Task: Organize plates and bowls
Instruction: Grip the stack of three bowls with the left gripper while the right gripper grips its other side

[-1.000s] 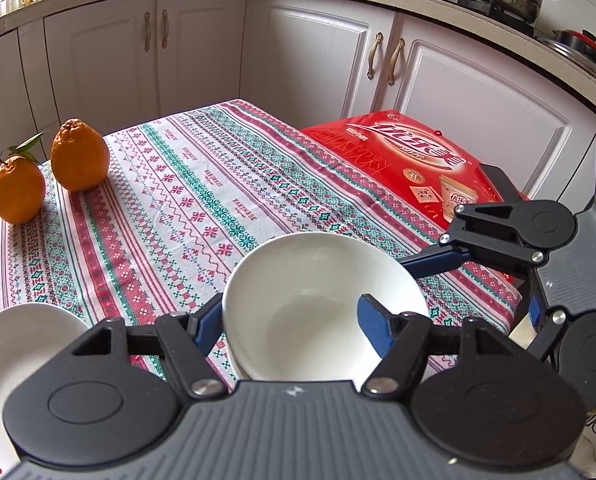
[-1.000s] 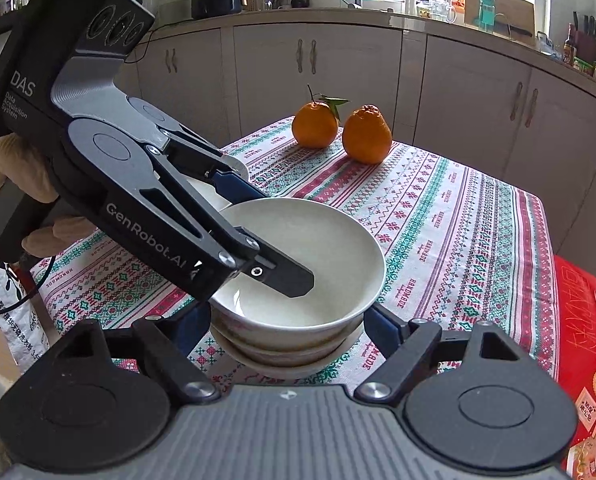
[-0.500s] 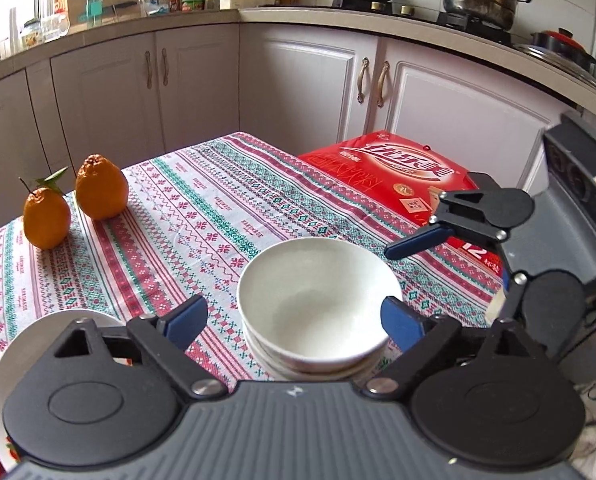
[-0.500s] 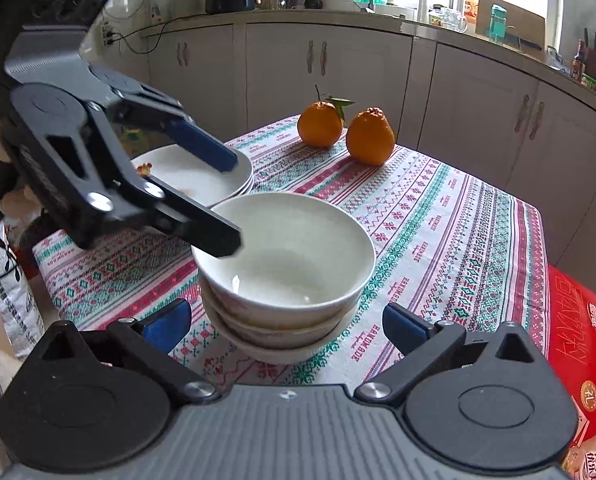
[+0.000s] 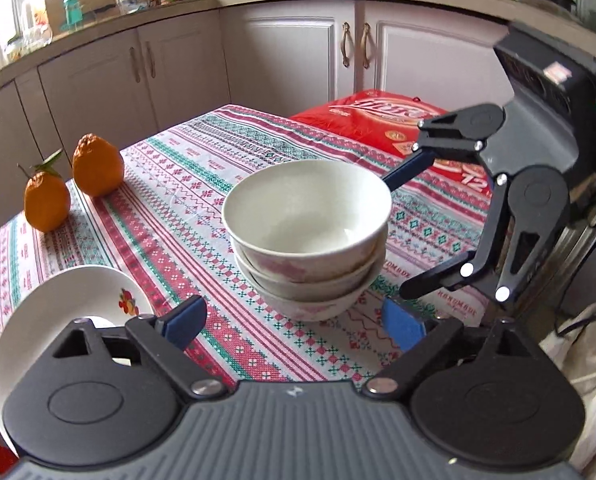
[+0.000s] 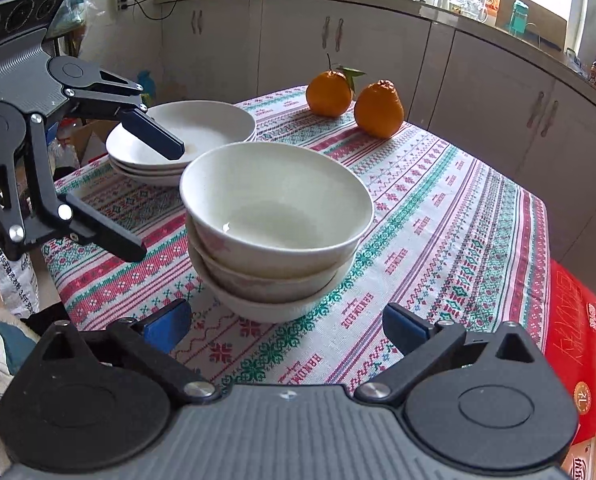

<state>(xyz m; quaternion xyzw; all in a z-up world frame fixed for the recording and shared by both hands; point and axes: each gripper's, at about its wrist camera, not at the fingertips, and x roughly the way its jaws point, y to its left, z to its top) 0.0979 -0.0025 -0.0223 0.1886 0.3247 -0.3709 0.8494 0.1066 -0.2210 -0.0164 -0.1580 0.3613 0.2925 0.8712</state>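
A stack of three white bowls [image 5: 307,236] stands on the patterned tablecloth; it also shows in the right wrist view [image 6: 276,232]. A stack of white plates [image 6: 186,136] sits at the table's far left corner in the right wrist view; in the left wrist view the plates [image 5: 70,300] lie at lower left. My left gripper [image 5: 294,324] is open and empty, pulled back from the bowls. My right gripper [image 6: 286,326] is open and empty, on the opposite side of the bowl stack.
Two oranges [image 5: 74,184] sit near the table's far edge, also in the right wrist view [image 6: 354,98]. A red box [image 5: 394,124] lies beside the table. White kitchen cabinets [image 5: 298,52] stand behind. The tablecloth [image 6: 458,216] runs between bowls and box.
My left gripper has let go of the top bowl, opened, and drawn back from the stack. My right gripper has also drawn back. The bowl now rests on the stack.
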